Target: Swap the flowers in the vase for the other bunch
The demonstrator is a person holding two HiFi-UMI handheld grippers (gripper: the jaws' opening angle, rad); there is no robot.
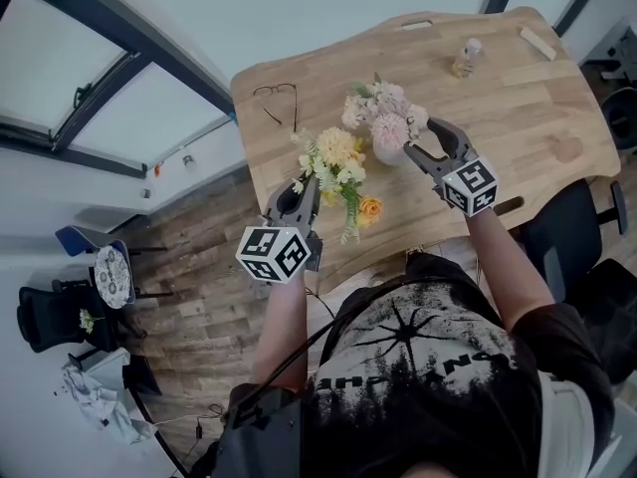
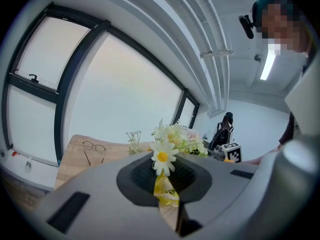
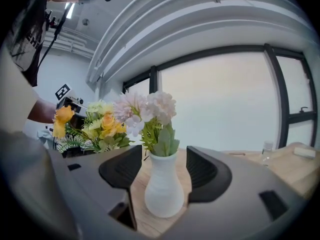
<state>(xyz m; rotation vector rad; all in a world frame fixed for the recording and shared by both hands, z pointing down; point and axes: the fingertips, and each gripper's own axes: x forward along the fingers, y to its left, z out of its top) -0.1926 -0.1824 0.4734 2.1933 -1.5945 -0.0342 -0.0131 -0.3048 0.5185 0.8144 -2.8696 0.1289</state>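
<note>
Looking down in the head view, the person's black printed T-shirt [image 1: 418, 366] filled the bottom of the frame, and both forearms stretched up from it toward the wooden table [image 1: 518, 118]. Left of centre, the left gripper [image 1: 295, 195] had its jaws pressed almost together on the stems of the yellow bunch [image 1: 336, 162]. This bunch stood up from the jaws over the near edge of the table, and in the left gripper view one white daisy [image 2: 163, 157] sat right at the pads. A little higher and to the right, the right gripper [image 1: 422, 139] had its jaws spread. In the right gripper view the white vase [image 3: 162, 194] stood upright on the table between the two pads, with a gap on each side, so they did not press on it. The pink bunch [image 1: 383, 113] was in the vase, just beside the yellow bunch. Farther up the table, a pair of glasses [image 1: 279, 96] lay near the left edge. A small bottle [image 1: 466, 58] and a pale wooden block [image 1: 537, 43] were at the upper right, well apart from the flowers.
</note>
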